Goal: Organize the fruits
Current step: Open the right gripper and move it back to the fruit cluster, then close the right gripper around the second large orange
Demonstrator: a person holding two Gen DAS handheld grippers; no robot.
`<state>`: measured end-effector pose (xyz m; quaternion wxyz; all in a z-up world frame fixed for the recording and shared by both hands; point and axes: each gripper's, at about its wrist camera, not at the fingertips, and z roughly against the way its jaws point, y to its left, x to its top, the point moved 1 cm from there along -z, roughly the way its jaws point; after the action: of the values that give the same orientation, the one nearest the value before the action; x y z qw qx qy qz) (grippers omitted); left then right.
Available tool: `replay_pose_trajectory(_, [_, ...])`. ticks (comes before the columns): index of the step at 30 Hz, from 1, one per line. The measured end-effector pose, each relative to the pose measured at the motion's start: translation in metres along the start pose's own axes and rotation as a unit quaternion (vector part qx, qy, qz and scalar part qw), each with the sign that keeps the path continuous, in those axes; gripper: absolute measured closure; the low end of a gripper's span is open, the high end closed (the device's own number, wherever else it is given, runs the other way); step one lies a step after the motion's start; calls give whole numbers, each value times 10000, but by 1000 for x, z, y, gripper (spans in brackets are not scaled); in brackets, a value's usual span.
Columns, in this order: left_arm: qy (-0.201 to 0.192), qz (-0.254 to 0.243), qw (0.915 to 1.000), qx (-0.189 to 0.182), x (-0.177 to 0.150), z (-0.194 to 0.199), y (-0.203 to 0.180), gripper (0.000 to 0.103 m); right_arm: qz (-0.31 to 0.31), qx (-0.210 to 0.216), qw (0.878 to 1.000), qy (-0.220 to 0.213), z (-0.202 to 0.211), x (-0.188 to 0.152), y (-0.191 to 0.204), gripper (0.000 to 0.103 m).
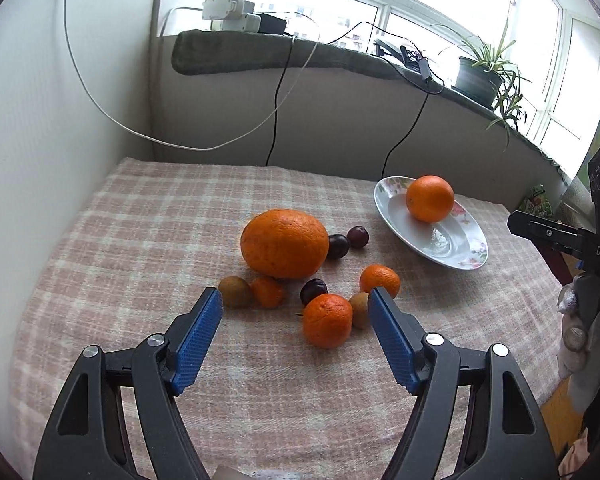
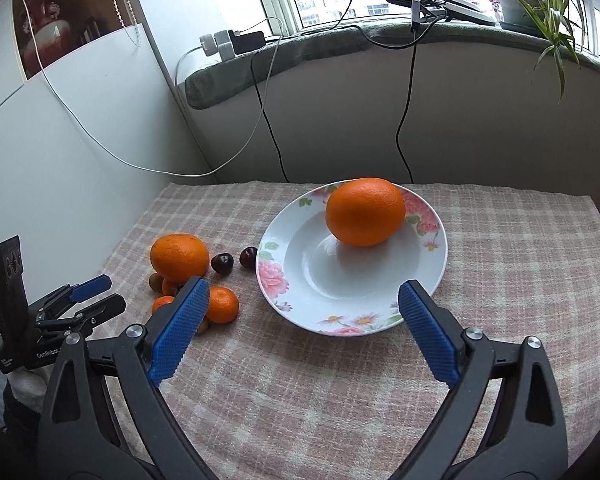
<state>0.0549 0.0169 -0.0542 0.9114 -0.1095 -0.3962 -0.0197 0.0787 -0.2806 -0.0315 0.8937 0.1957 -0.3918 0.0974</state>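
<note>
Checked pink cloth (image 2: 500,260) | grey-padded windowsill (image 2: 340,46) | potted plant (image 1: 480,74) on sill

Glossy, seemingly ceramic plate (image 2: 434,264) on coarse woven checked cloth (image 2: 520,240); dimpled orange (image 2: 365,211).

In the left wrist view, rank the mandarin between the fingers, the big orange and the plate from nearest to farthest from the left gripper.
From the left gripper:
1. Mandarin, just right of center, between the fingertips.
2. Big orange, beyond, center.
3. Plate, far right, holding another orange.

Left gripper (image 1: 296,300): jaws spread, empty, above checked cloth (image 1: 100,240). Loose fruit cluster (image 1: 300,272) ahead. Orange (image 1: 429,198) on floral plate (image 1: 456,244).
</note>
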Motion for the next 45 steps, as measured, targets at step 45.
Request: replay_pose_trajectory(45, [528, 562, 9907, -1120, 24, -68, 37, 28, -232, 2126, 9579, 1914, -149, 37, 105, 15])
